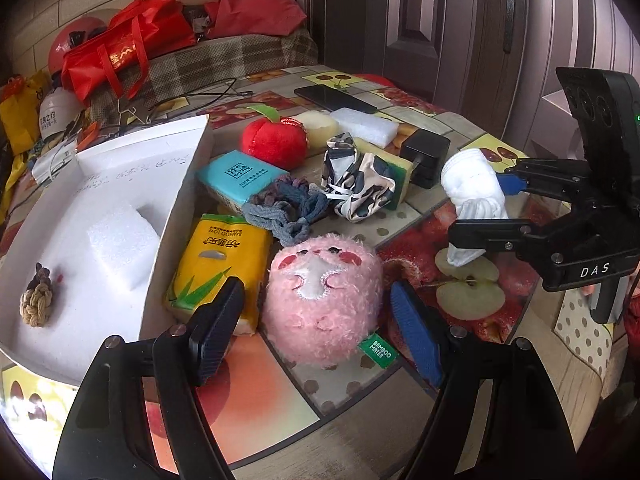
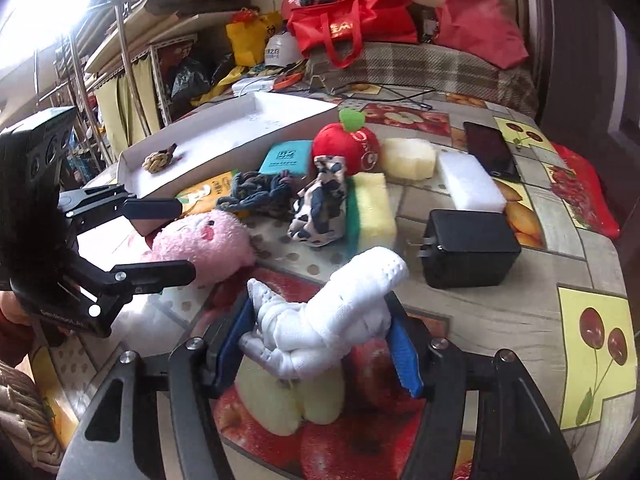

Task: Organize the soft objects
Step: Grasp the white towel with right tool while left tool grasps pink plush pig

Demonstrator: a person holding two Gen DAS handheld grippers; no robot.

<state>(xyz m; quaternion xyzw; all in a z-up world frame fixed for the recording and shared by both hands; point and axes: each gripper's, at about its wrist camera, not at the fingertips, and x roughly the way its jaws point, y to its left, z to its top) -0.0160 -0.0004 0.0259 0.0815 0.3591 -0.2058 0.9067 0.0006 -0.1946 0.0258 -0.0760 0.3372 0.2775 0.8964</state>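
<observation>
A pink plush toy [image 1: 323,300] lies on the fruit-print table between the fingers of my left gripper [image 1: 316,328], which is open around it; the pads stand just clear of its sides. It also shows in the right wrist view [image 2: 204,242], with the left gripper [image 2: 160,236] straddling it. My right gripper [image 2: 320,344] is shut on a white rolled sock [image 2: 320,316], held above the table; it shows in the left wrist view [image 1: 474,188] too. A white tray [image 1: 48,344] at the left holds a foam block [image 1: 122,246] and a rope knot [image 1: 37,300].
Beside the tray lie a yellow tissue pack [image 1: 220,268], a teal tissue pack [image 1: 236,176], a grey-blue knit cloth [image 1: 288,210], a camo cloth [image 1: 356,184], a yellow-green sponge [image 2: 370,208], a red plush apple [image 1: 274,140], a black charger [image 2: 470,248], white foam [image 2: 470,184] and a phone [image 2: 490,150].
</observation>
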